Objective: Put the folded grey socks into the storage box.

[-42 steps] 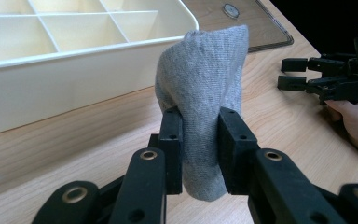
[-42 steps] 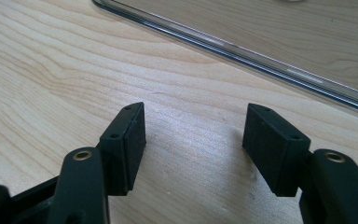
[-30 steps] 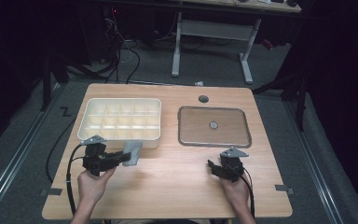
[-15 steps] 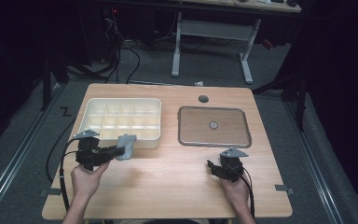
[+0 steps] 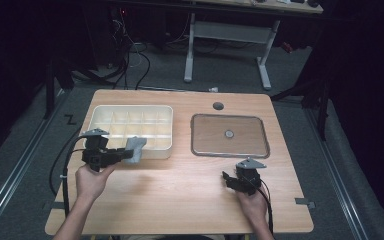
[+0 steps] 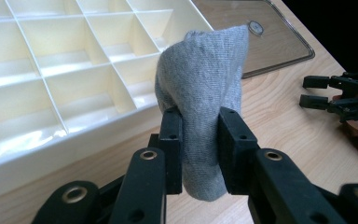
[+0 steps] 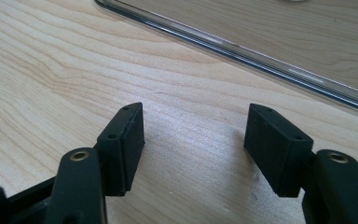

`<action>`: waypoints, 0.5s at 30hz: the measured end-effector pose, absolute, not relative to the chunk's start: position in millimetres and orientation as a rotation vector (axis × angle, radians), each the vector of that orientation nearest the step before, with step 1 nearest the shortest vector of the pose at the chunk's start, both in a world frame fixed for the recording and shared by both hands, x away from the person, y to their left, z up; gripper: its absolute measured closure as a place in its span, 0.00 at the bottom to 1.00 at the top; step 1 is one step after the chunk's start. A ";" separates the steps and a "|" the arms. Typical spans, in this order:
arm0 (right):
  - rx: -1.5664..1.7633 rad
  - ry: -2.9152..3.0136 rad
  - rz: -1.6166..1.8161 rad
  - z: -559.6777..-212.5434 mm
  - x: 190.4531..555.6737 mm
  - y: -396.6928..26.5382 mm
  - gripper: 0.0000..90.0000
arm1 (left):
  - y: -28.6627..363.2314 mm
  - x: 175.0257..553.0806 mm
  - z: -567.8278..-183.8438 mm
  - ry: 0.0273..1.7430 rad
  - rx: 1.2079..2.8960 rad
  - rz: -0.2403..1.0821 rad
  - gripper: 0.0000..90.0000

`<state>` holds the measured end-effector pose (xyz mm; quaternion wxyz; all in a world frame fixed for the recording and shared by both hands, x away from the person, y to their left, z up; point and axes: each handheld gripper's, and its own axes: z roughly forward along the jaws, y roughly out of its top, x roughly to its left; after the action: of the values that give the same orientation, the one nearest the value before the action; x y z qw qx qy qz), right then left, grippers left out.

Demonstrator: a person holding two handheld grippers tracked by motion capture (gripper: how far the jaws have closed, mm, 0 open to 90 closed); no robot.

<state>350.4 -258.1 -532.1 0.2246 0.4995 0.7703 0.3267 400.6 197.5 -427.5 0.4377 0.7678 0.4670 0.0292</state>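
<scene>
Just beside the cream plastic compartment box, the left gripper pinches a soft grey knitted sock; right of the box, the right gripper stands open, empty.

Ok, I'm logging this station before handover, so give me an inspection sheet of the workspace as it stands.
Surface: wooden table, with a round grommet hole near the far edge.
Job's things: grey sock, folded, at the near edge of the cream compartment tray; the tray's cells look empty. Clear lid lies flat beside the tray.
Clutter: nothing seen on the table.
Grippers: left gripper is shut on the sock; right gripper is open over bare wood, near the lid's edge.
Cables: a black cable trails from the left gripper; more cables lie on the floor behind the table.
Surroundings: dark room, grey floor, a white-legged desk beyond.
</scene>
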 end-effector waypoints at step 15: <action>1.378 2.126 0.902 -532.1 350.4 -258.0 0.42 | 193.2 425.3 -422.3 1.174 1.946 0.100 0.81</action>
<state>350.4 -258.0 -532.1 0.2243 0.4993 0.7704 0.3269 425.3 193.2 -422.3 0.4199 0.7763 0.4685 0.0399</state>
